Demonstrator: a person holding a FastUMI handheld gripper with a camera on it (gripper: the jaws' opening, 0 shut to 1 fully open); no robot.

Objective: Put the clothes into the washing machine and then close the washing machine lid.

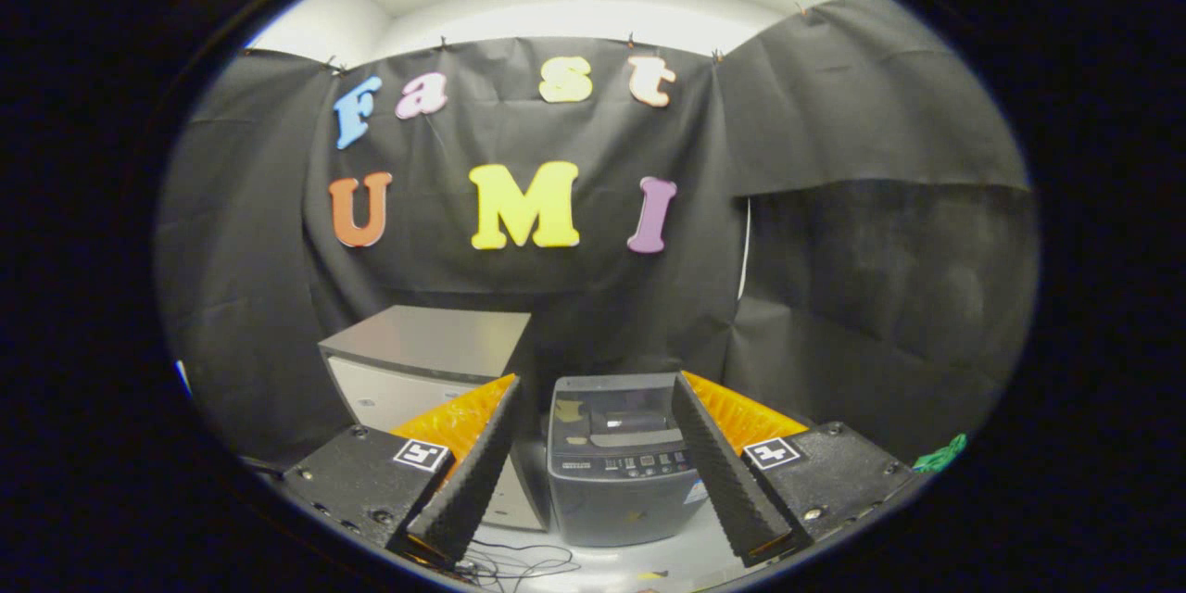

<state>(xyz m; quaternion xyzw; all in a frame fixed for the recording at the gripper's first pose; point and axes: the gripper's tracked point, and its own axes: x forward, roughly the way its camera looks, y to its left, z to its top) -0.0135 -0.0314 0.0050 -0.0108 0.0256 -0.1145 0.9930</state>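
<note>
A small grey toy washing machine (619,463) stands on the white table, straight ahead and framed between my two fingers. Its lid lies down over the top, with a control panel along the front edge. My gripper (596,389) is open wide, held back from the machine, with nothing between the fingers. A bit of green cloth (940,455) shows far off to the right, beyond the right finger.
A white cabinet with a grey top (422,352) stands left of the washing machine, partly behind my left finger. Thin black cables (519,563) lie on the white table (667,561) in front of the machine. Black cloth walls close the booth behind and at both sides.
</note>
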